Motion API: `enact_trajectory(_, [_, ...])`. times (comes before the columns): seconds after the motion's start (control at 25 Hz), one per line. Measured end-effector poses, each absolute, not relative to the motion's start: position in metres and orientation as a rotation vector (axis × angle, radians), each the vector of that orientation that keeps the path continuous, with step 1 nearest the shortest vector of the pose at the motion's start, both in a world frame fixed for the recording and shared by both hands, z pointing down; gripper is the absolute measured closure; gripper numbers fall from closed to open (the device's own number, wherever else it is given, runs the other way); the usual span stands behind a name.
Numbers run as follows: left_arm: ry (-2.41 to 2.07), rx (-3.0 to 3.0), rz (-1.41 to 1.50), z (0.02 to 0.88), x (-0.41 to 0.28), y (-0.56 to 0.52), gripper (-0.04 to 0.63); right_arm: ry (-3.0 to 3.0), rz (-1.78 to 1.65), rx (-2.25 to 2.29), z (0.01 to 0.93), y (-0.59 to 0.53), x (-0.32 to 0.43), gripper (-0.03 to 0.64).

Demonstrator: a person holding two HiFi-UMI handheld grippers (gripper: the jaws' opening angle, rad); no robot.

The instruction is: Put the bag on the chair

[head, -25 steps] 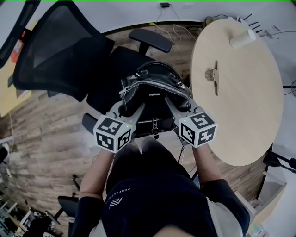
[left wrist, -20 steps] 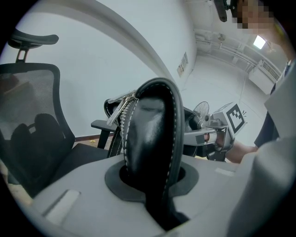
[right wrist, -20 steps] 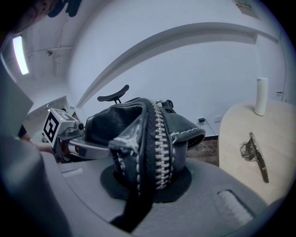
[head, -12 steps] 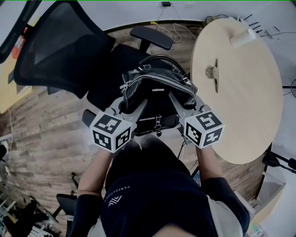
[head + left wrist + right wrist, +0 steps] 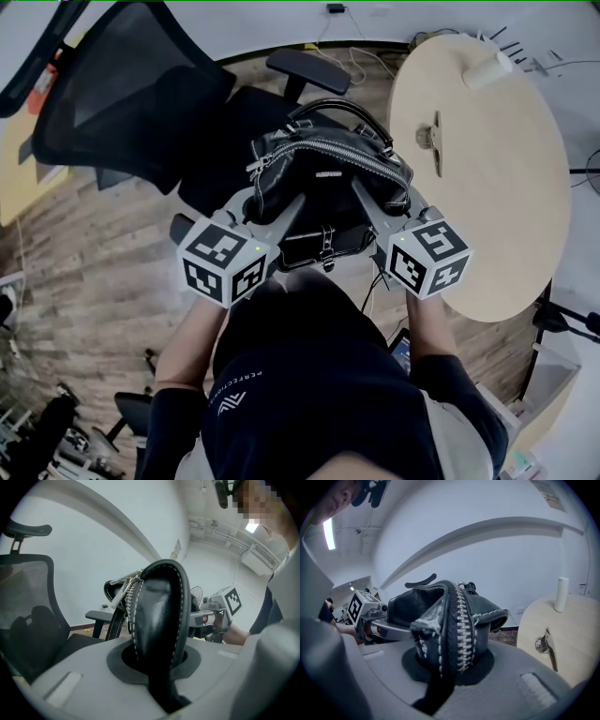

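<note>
The chair (image 5: 131, 103) stands at the left. The left gripper (image 5: 269, 202) is clamped on one end of the bag (image 5: 323, 173), the right gripper (image 5: 378, 200) on the other. The bag is held above the seat's front edge. It should be lowered level and released only once seated.

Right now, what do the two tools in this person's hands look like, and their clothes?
The left gripper and right gripper are light grey, each with two long fingers and a white cube printed with black square patterns. The person wears a dark top with a small pale logo.
</note>
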State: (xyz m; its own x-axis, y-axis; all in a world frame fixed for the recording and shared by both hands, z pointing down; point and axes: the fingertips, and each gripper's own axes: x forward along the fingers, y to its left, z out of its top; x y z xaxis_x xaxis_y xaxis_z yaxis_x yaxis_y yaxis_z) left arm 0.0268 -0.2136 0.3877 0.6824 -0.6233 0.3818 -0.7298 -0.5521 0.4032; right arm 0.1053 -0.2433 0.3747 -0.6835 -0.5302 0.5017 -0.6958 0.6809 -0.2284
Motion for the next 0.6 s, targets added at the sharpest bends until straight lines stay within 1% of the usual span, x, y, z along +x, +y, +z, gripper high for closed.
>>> enact_trajectory(0.24, [-1.004, 2.379, 0.285, 0.397, 0.021, -0.202, 0.515, -2.470, 0.591, 0.983, 0.381, -0.226, 0.102, 0.569])
enact_trajectory(0.6, [-0.907, 2.476, 0.271, 0.383, 0.023, -0.163, 0.517, -2.454, 0.560, 1.114, 0.364, -0.179, 0.105, 0.568])
